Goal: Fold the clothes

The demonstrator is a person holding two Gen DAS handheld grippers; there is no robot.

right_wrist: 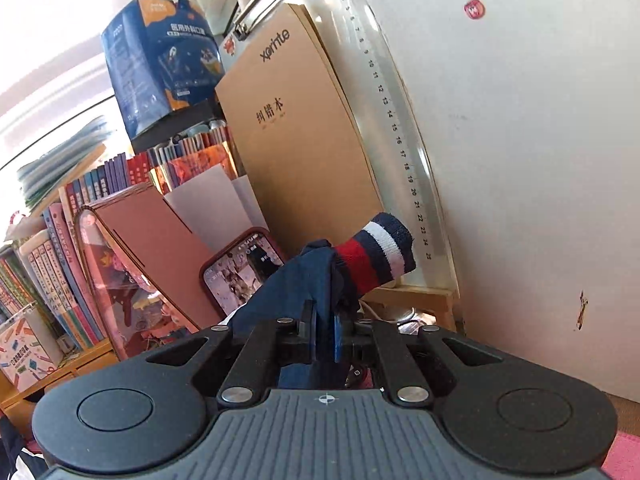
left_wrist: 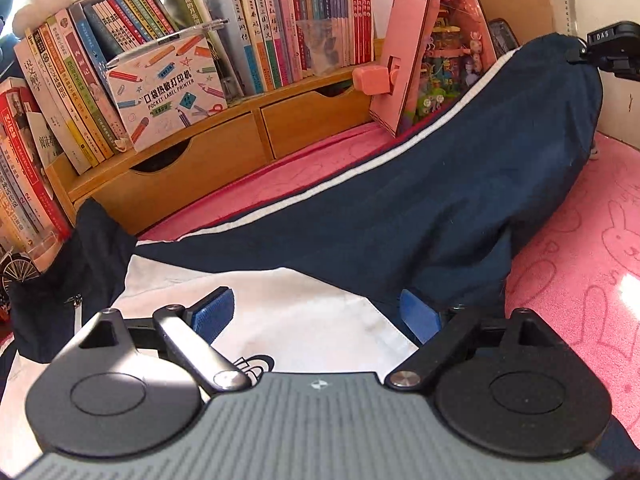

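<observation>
Soft jacket, held by one sleeve

The right tongs pinch the floppy jacket near its striped cuff; the left tongs gape open above it.

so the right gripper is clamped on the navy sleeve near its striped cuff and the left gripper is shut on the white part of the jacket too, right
Not quite. The left gripper is open: the left wrist view shows its blue pads spread wide over the white panel of the jacket. The right gripper is indeed clamped on the navy sleeve near the striped cuff.
</observation>
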